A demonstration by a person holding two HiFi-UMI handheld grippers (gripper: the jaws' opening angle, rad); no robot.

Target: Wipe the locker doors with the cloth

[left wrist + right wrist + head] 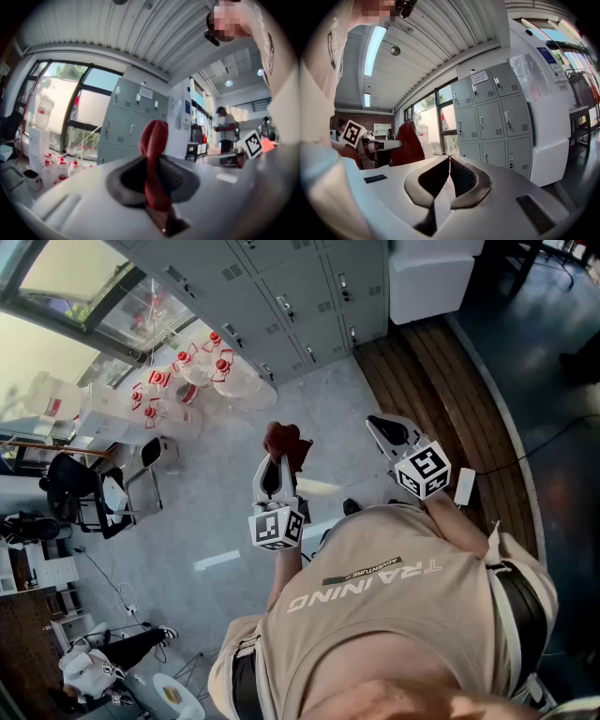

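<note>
A dark red cloth (285,442) sticks out of my left gripper (275,468), whose jaws are shut on it; in the left gripper view the cloth (153,159) rises folded between the dark pads. My right gripper (380,427) is held to the right of it, jaws shut with nothing between them (449,161). The grey lockers (281,296) stand ahead across the floor, well beyond both grippers. They appear as a bank of small doors in the right gripper view (497,117) and farther off in the left gripper view (133,122). The cloth (407,143) also shows at that view's left.
Several clear water jugs with red caps (192,381) lie on the floor by the window, left of the lockers. A white cabinet (429,282) stands to the lockers' right, with a wooden strip of floor (441,399) before it. Chairs (89,493) stand left; a person (225,131) stands behind.
</note>
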